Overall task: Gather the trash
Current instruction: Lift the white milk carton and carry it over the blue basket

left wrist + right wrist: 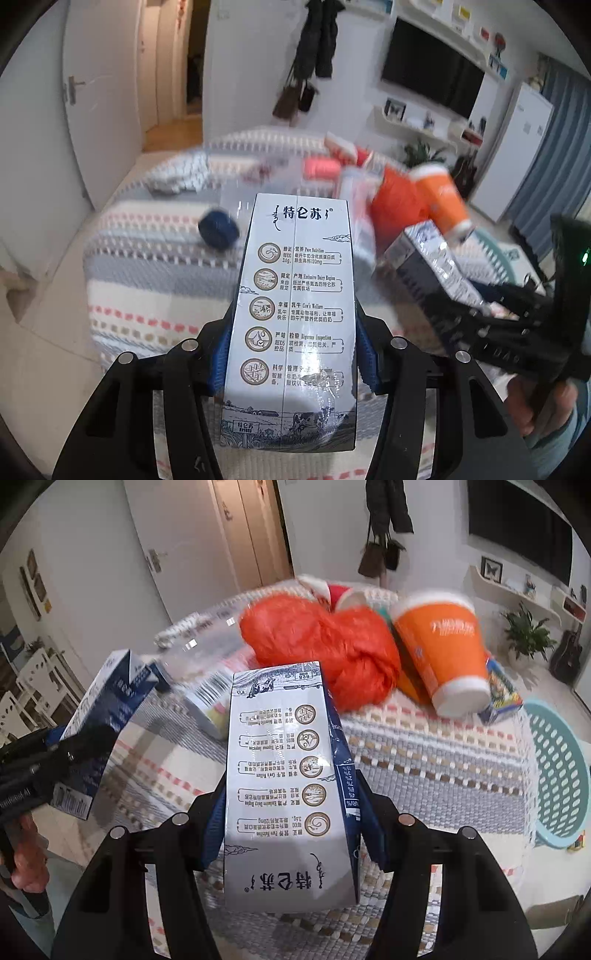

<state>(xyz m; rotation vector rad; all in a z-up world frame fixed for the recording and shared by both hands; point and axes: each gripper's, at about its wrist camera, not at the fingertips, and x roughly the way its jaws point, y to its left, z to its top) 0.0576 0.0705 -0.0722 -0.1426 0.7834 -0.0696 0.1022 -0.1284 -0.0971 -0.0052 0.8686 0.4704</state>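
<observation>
Above striped tablecloth, 2 gripped milk cartons labelled "特仑苏".

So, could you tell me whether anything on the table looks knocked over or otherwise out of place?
Yes. The large orange paper cup lies tipped on the striped woven tablecloth, leaning against the crumpled orange plastic bag. A smaller red paper cup lies toppled behind it. No spill is visible.

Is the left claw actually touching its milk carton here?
Touching. The left wrist view shows the left claw shut on the milk carton, blue pads pressed against both sides.
</observation>
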